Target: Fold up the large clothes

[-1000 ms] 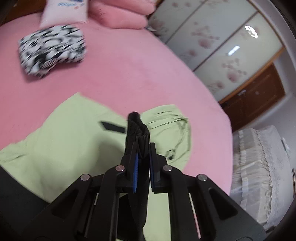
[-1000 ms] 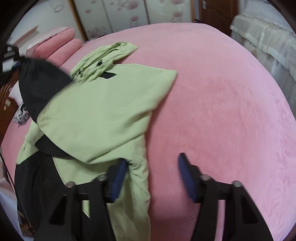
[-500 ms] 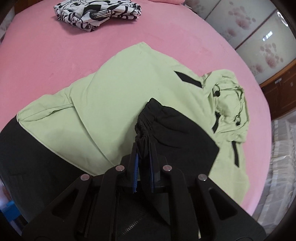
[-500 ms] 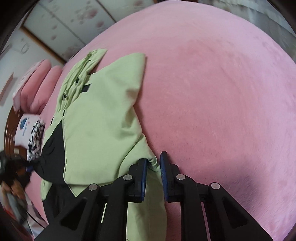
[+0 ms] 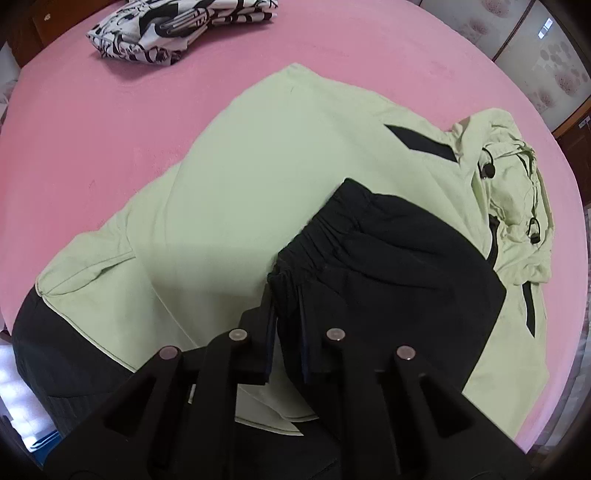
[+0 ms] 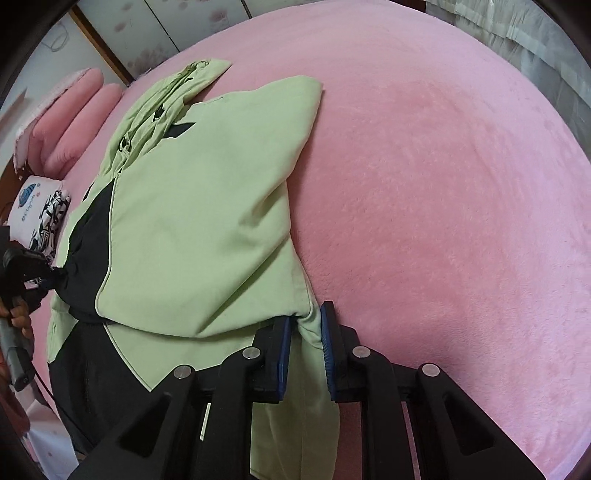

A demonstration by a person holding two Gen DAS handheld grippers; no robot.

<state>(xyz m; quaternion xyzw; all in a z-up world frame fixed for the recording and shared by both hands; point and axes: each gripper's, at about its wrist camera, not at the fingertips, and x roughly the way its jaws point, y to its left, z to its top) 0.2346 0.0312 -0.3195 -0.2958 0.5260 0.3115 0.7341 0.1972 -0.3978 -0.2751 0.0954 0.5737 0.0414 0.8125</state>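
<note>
A light green and black hooded jacket (image 5: pixel 258 184) lies spread on the pink bed (image 5: pixel 110 129), its hood (image 5: pixel 513 177) at the right. My left gripper (image 5: pixel 286 295) is shut on the gathered cuff of the black sleeve (image 5: pixel 388 258), which lies folded across the green body. In the right wrist view my right gripper (image 6: pixel 306 321) is shut on a bunched green edge of the jacket (image 6: pixel 192 206) at its near side, low over the bed (image 6: pixel 424 184). At that view's left edge a hand holds the left gripper (image 6: pixel 51 277), still pinching the black sleeve (image 6: pixel 88 251).
A folded black-and-white garment (image 5: pixel 177 33) sits at the far side of the bed. Pink pillows (image 6: pixel 81 110) and a white printed pillow (image 6: pixel 33 199) lie at the head. Flowered wardrobe doors (image 5: pixel 554 55) stand beyond. The bed's edge curves close on the right.
The left gripper has come down and laid the black sleeve across the jacket. The right gripper, open a second ago beside the green edge, has shut on it.
</note>
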